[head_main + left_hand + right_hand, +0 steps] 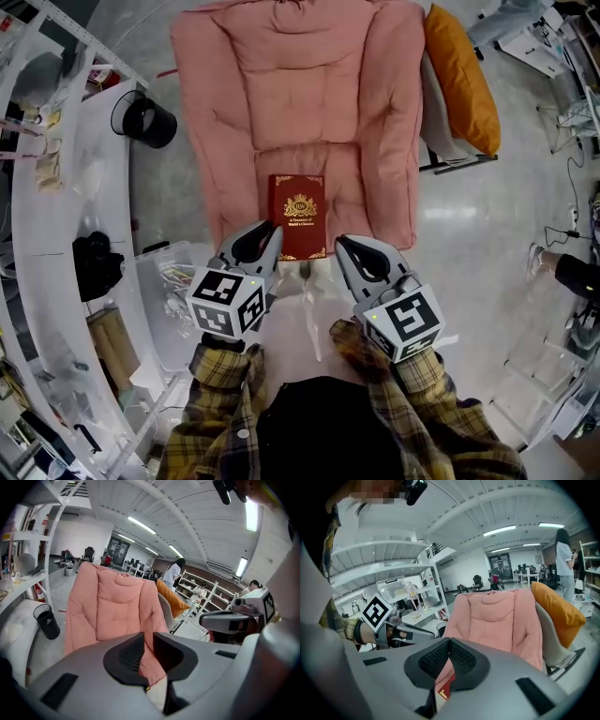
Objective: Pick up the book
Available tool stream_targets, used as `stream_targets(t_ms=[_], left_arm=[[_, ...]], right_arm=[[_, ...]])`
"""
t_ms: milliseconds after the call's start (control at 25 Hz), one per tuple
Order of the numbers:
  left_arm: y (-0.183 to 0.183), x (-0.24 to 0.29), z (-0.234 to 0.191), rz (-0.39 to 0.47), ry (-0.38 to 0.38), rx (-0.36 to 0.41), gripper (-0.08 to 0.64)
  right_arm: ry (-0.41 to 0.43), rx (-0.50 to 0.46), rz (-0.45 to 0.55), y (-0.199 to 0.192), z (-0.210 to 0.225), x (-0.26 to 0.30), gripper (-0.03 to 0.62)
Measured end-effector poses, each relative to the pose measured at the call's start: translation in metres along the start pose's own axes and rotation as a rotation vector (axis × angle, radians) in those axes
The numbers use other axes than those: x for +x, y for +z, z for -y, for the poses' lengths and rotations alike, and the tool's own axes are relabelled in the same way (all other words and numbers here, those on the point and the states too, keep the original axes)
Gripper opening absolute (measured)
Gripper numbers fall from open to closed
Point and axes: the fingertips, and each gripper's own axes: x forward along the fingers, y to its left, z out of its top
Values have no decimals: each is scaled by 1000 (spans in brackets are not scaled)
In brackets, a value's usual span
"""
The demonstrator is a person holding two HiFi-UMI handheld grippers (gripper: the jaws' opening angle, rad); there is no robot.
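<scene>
A dark red book (298,216) with gold print lies flat on the seat of a pink padded chair (300,84), its lower edge near the seat's front. My left gripper (269,230) hovers just off the book's lower left corner; its jaws stand a narrow slit apart with nothing between them (148,637). Off the lower right corner is my right gripper (342,242), its pads meeting at the tip (449,641) and empty. A sliver of the book (445,691) shows below those pads. Neither gripper touches the book.
A black bin (147,122) stands left of the chair by a curved white shelf unit (56,234). A clear plastic box (173,291) sits on the floor at lower left. An orange cushion (461,80) leans on a chair to the right. People stand far back (563,559).
</scene>
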Motion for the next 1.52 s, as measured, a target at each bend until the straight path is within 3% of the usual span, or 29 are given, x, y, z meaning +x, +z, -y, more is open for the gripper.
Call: stream_targets(t_ms=[600, 920, 1520], left_arm=[[-109, 81, -52, -208, -2, -110, 178], [-176, 114, -82, -304, 24, -159, 210], [-280, 157, -121, -475, 35, -238, 304]], right_arm=[[25, 42, -45, -51, 30, 54, 15], [22, 66, -112, -95, 41, 71, 15], [69, 118, -145, -149, 36, 83, 15]])
